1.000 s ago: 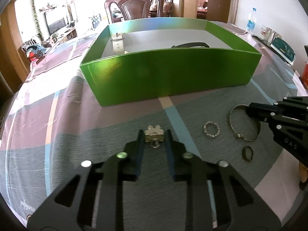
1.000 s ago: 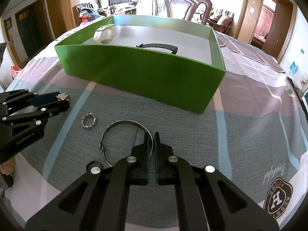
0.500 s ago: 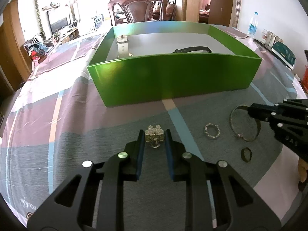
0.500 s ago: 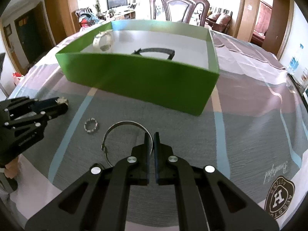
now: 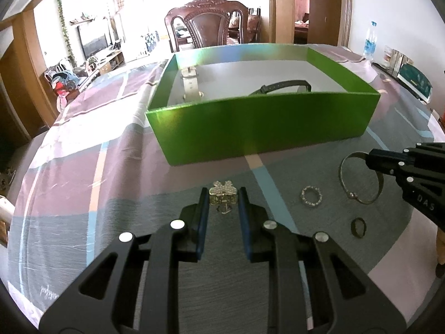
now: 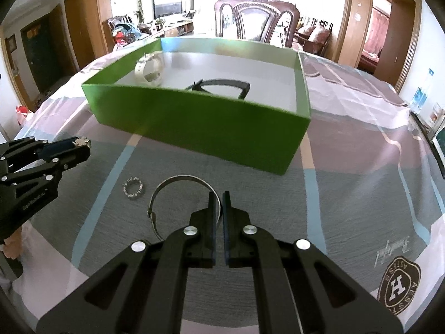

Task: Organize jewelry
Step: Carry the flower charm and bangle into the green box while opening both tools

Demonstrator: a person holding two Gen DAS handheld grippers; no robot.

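While the left tool pinches a brooch, the right tool clamps a bangle — "DAS" legible

1. Box: bright green walls, pale grey-white floor inside.
2. Tablecloth: broad checks of mauve, grey-teal and white, with light blue stripes; a brown crest at 4 o'clock.
3. Watch strap: cream.
4. Band: black.
5. Bangle: dull silver.
6. Left gripper: black, blue pads.

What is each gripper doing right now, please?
Left gripper: shut on the brooch.
Right gripper: shut on the bangle.
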